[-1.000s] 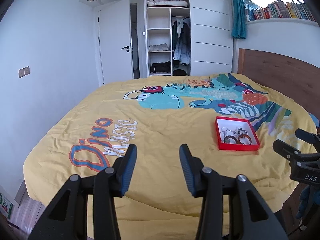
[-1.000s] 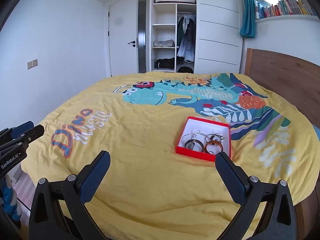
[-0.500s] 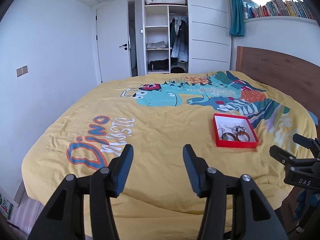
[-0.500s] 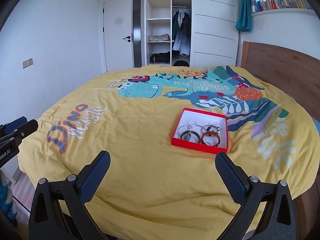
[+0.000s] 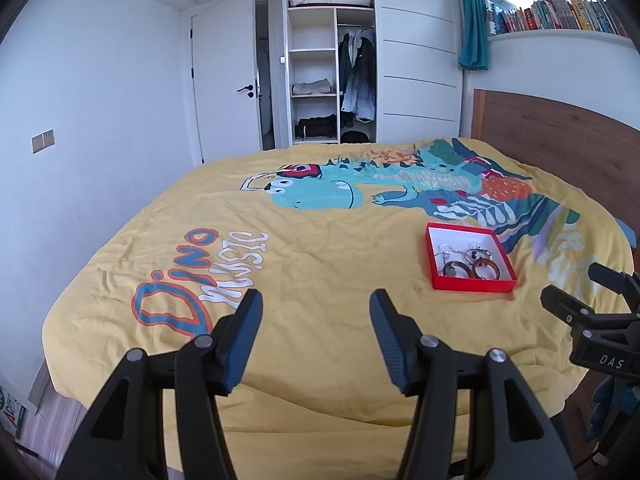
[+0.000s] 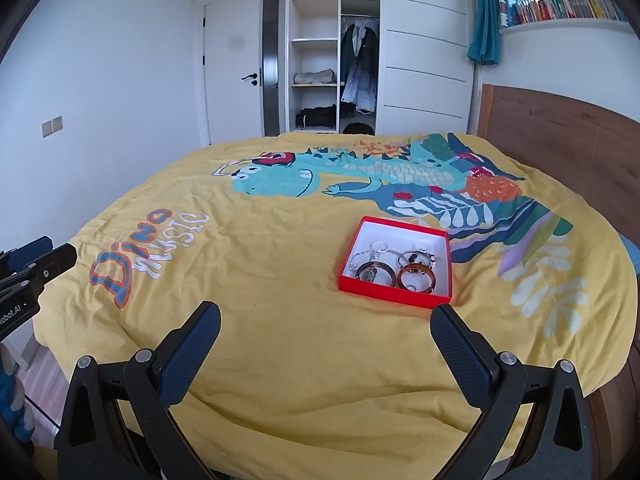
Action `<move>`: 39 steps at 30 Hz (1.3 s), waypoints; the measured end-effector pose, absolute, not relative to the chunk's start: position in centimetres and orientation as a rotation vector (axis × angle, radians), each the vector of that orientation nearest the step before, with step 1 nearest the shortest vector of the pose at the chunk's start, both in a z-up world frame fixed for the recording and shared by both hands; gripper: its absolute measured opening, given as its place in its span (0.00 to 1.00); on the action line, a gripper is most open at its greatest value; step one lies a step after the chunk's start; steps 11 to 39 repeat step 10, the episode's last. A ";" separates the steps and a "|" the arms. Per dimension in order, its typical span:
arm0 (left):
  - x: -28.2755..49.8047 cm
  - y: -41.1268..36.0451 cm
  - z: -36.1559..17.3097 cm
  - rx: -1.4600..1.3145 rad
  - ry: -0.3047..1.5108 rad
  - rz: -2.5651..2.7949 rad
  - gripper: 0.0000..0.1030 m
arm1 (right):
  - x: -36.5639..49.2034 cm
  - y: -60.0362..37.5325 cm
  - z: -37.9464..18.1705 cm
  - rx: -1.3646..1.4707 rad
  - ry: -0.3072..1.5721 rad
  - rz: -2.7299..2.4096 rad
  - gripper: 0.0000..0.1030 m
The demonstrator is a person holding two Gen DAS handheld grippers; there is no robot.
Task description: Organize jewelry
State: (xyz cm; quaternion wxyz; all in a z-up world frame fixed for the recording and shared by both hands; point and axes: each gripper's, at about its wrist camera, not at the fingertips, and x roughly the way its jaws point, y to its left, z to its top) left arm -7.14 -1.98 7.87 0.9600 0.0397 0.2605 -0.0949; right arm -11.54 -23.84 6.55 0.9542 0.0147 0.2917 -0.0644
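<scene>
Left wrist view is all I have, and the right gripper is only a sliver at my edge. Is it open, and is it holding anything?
Observer: In the right wrist view, the right gripper is wide open and empty, above the quilt.
Operator: Where is the box relative to it?
Observer: The box lies on the quilt just beyond the fingertips, nearer the right-hand finger, and nothing touches it.
Operator: What lies nearest that gripper inside the box?
Observer: The dark bangle and the amber bangle lie side by side by the near wall. The silver pieces lie behind them.
</scene>
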 end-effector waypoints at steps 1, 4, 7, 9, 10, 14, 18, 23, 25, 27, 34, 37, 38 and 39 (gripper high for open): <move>-7.1 -1.9 7.7 0.079 0.531 -0.194 0.52 | -11.6 -23.8 6.6 0.028 0.592 -0.132 1.00; -7.1 -2.0 7.2 0.080 0.539 -0.195 0.52 | -11.6 -23.8 6.6 0.025 0.591 -0.134 1.00; -7.0 -1.9 6.9 0.081 0.547 -0.195 0.52 | -11.6 -23.9 6.8 0.016 0.588 -0.140 1.00; -7.1 -2.0 6.8 0.085 0.550 -0.195 0.52 | -11.7 -24.0 6.8 0.015 0.585 -0.142 1.00; -7.0 -2.0 6.8 0.087 0.551 -0.195 0.52 | -11.8 -24.0 6.8 0.014 0.583 -0.144 1.00; -7.0 -2.0 6.8 0.087 0.551 -0.195 0.52 | -11.8 -24.0 6.8 0.014 0.583 -0.144 1.00; -7.0 -2.0 6.8 0.087 0.551 -0.195 0.52 | -11.8 -24.0 6.8 0.014 0.583 -0.144 1.00; -7.0 -2.0 6.8 0.087 0.551 -0.195 0.52 | -11.8 -24.0 6.8 0.014 0.583 -0.144 1.00; -7.0 -2.0 6.8 0.087 0.551 -0.195 0.52 | -11.8 -24.0 6.8 0.014 0.583 -0.144 1.00; -7.0 -2.0 6.8 0.087 0.551 -0.195 0.52 | -11.8 -24.0 6.8 0.014 0.583 -0.144 1.00; -7.0 -2.0 6.8 0.087 0.551 -0.195 0.52 | -11.8 -24.0 6.8 0.014 0.583 -0.144 1.00; -7.0 -2.0 6.8 0.087 0.551 -0.195 0.52 | -11.8 -24.0 6.8 0.014 0.583 -0.144 1.00; -7.0 -2.0 6.8 0.087 0.551 -0.195 0.52 | -11.8 -24.0 6.8 0.014 0.583 -0.144 1.00; -7.0 -2.0 6.8 0.087 0.551 -0.195 0.52 | -11.8 -24.0 6.8 0.014 0.583 -0.144 1.00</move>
